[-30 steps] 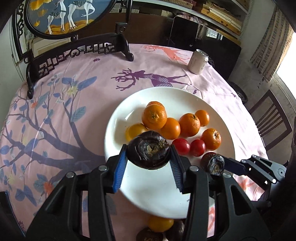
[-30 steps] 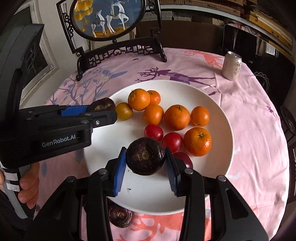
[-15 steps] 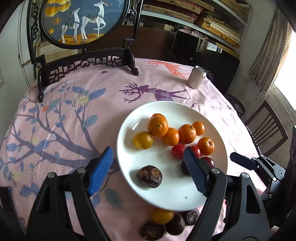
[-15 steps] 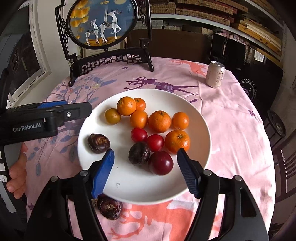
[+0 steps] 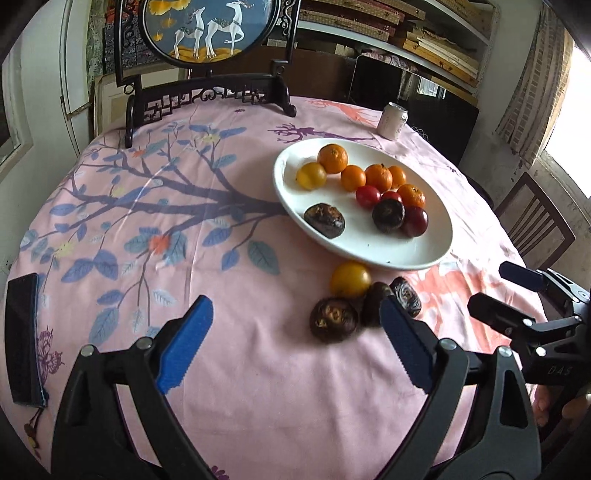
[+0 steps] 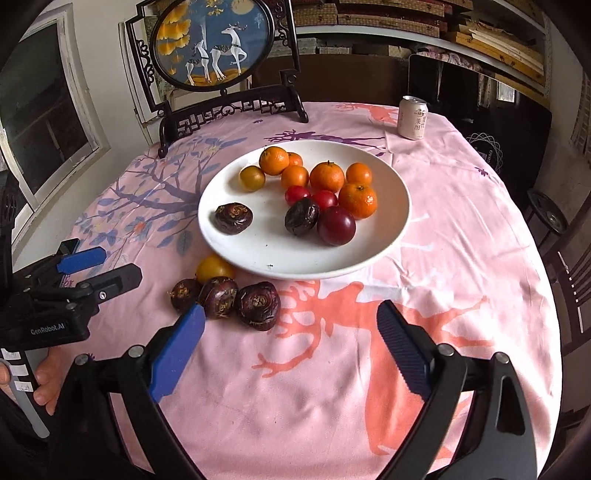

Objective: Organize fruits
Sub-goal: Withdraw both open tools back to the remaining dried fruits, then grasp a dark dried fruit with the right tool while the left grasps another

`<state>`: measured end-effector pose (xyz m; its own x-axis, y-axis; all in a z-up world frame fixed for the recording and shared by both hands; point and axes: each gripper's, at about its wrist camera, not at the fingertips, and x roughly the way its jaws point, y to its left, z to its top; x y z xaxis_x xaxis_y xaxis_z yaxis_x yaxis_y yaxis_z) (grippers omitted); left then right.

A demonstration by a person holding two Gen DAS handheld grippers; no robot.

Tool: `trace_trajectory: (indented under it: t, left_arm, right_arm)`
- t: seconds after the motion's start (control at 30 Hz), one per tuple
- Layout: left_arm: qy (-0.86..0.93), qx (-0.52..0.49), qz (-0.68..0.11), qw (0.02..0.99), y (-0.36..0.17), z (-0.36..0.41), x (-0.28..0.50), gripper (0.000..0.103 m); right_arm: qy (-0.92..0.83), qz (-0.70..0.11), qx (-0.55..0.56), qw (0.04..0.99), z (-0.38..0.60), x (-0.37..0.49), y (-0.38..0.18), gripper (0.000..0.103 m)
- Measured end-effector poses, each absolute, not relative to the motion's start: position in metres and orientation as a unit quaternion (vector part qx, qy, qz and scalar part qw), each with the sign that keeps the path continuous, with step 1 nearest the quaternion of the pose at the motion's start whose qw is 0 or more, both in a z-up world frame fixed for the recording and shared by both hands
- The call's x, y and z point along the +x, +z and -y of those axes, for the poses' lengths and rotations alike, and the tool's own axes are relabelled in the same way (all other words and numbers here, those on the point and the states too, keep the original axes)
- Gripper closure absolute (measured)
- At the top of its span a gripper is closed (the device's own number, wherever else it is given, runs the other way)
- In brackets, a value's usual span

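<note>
A white plate (image 5: 369,240) (image 6: 277,243) holds several oranges, a yellow fruit, red fruits and two dark brown fruits (image 5: 324,220) (image 6: 301,216). On the cloth in front of it lie a yellow fruit (image 5: 350,278) (image 6: 214,267) and three dark brown fruits (image 5: 333,319) (image 6: 258,304). My left gripper (image 5: 294,306) (image 6: 122,264) hangs above the cloth short of these, its jaws opening with nothing between them. My right gripper (image 6: 291,308) (image 5: 487,286) stands beside them to the right, its jaws also opening and empty.
A drink can (image 5: 393,120) (image 6: 413,117) stands behind the plate. A framed deer screen (image 5: 210,33) (image 6: 212,44) on a black stand fills the table's far side. A dark flat case (image 5: 22,339) lies at the left edge. A wooden chair (image 5: 535,225) stands to the right.
Both grippers let go of their dark brown fruits, which now lie on the plate. Both opened wide and drew back from the plate toward the near side of the table.
</note>
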<state>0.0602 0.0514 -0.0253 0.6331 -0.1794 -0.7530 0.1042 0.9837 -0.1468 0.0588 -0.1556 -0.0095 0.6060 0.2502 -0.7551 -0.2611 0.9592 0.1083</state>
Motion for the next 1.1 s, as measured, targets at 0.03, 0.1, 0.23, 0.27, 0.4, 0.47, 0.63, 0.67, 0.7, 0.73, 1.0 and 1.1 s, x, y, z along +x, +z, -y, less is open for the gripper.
trace_trajectory:
  t: [0.03,0.1,0.23,0.27,0.4,0.47,0.63,0.67,0.7,0.73,1.0,1.1]
  left_arm:
    - [-0.078,-0.047,-0.424,0.901,-0.028,-0.053,0.058,0.01]
    - [-0.075,-0.05,-0.427,0.9,-0.031,-0.056,0.054,0.01]
    - [-0.075,-0.046,-0.43,0.898,-0.035,-0.057,0.048,0.009]
    - [-0.075,-0.046,-0.431,0.898,-0.036,-0.057,0.046,0.009]
    - [-0.078,-0.046,-0.433,0.897,-0.038,-0.058,0.043,0.009]
    - [-0.08,-0.045,-0.433,0.897,-0.038,-0.058,0.041,0.009]
    - [-0.075,-0.049,-0.435,0.896,-0.041,-0.061,0.035,0.009]
    - [-0.076,-0.049,-0.436,0.895,-0.041,-0.061,0.034,0.009]
    - [-0.075,-0.046,-0.438,0.895,-0.043,-0.061,0.033,0.009]
    - [-0.075,-0.044,-0.439,0.894,-0.044,-0.06,0.033,0.009]
    - [-0.092,-0.051,-0.475,0.874,-0.064,-0.047,0.049,0.008]
    - [-0.091,-0.05,-0.484,0.869,-0.07,-0.04,0.056,0.008]
  right_arm:
    - [0.145,-0.421,-0.008,0.896,0.153,0.057,-0.01,0.009]
    - [0.149,-0.424,-0.011,0.894,0.148,0.054,-0.012,0.009]
    - [0.149,-0.44,-0.015,0.886,0.143,0.052,-0.025,0.009]
    - [0.149,-0.444,-0.014,0.883,0.142,0.052,-0.028,0.009]
    - [0.151,-0.463,-0.023,0.873,0.135,0.059,-0.044,0.009]
    - [0.152,-0.47,-0.028,0.869,0.131,0.067,-0.054,0.009]
    - [0.157,-0.475,-0.038,0.865,0.119,0.085,-0.069,0.018]
    - [0.159,-0.475,-0.041,0.864,0.117,0.087,-0.071,0.022]
    - [0.16,-0.476,-0.044,0.864,0.115,0.09,-0.073,0.027]
    - [0.159,-0.478,-0.048,0.863,0.114,0.092,-0.075,0.032]
    - [0.172,-0.467,-0.04,0.866,0.115,0.092,-0.068,0.062]
    - [0.166,-0.46,-0.036,0.871,0.127,0.079,-0.059,0.062]
